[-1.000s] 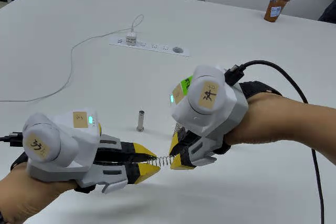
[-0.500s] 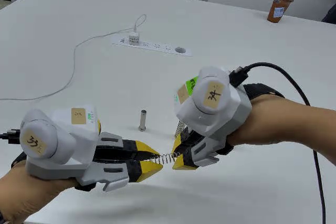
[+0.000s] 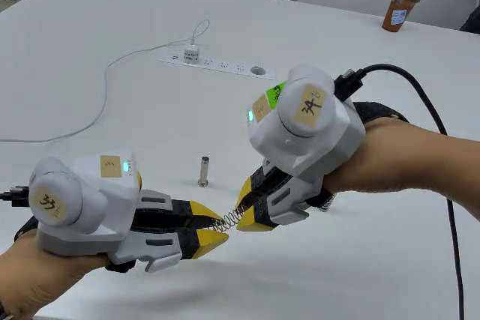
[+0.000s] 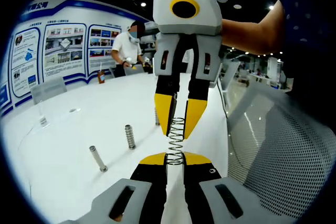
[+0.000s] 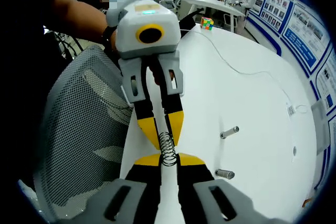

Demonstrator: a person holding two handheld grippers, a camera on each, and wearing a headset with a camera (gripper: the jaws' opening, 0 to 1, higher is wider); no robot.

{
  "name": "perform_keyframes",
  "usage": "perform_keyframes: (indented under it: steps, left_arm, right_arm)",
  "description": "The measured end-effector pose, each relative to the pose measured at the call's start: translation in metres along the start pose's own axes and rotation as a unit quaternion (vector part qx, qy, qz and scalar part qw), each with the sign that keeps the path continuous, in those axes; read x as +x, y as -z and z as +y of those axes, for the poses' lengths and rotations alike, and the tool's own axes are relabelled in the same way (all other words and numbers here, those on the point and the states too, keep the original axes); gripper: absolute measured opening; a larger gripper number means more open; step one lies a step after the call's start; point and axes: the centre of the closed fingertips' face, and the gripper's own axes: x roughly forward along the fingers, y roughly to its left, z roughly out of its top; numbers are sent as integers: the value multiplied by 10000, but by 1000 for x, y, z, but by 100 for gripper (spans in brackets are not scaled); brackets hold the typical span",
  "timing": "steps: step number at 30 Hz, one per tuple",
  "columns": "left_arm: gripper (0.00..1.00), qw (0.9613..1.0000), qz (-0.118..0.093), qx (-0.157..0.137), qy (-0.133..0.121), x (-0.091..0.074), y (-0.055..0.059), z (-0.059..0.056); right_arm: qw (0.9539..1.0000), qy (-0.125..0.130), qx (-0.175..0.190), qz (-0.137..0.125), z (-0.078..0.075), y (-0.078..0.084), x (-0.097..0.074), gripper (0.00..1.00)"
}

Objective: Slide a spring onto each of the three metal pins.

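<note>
A short coil spring is stretched between both grippers above the white table. My left gripper is shut on its near end. My right gripper pinches its other end, and its yellow jaws close around the coil. A bare metal pin stands upright just beyond the spring. In the left gripper view I see the bare pin, a pin wearing a spring and a third pin partly behind the right gripper's jaw. The right gripper view shows the bare pin and the sprung pin.
A white power strip with a plugged charger and a thin cable lies at the back left. An iced drink cup stands far right. A black cable trails from my right gripper. A mesh chair stands beside the table.
My right gripper has risen and tipped up, so the spring now slants upward toward it. The sprung pin behind it is now hidden in the head view. My left gripper has barely moved.
</note>
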Motion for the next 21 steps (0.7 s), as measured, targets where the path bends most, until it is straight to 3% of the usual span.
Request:
perform_keyframes:
  steps: [10,21]
  left_arm:
    - [11,10000,-18,-16,-3,3,-1,1]
    - [12,9999,22,-42,-123,2,2,5]
  right_arm:
    - [9999,-14,-32,-136,2,-18,-2,12]
    - [9999,-25,-125,-30,0,-18,2,12]
